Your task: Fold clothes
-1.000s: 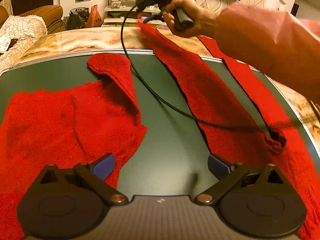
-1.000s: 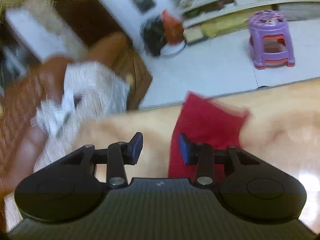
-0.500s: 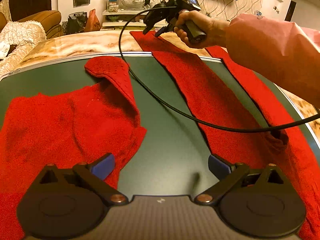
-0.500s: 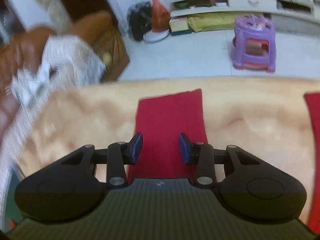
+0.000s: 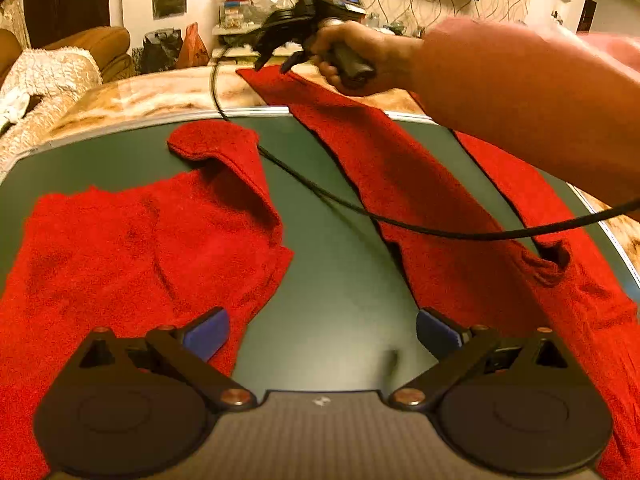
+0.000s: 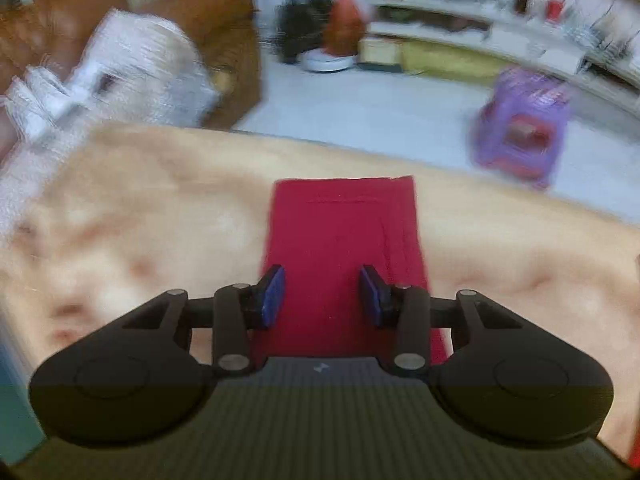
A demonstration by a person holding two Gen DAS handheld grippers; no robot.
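We see the left tool point(image 5: 322, 332) wide open over bare worktop point(image 5: 340, 280), the right tool point(image 6: 322, 296) open over the trouser point(image 6: 340, 240) hem at 12 o'clock.

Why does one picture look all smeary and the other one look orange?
The right wrist view is motion-blurred: the purple stool and sofa smear, though the right gripper stays sharp. The left wrist view is sharper but tinted warm orange, and the fisheye lens bends the green table edge.
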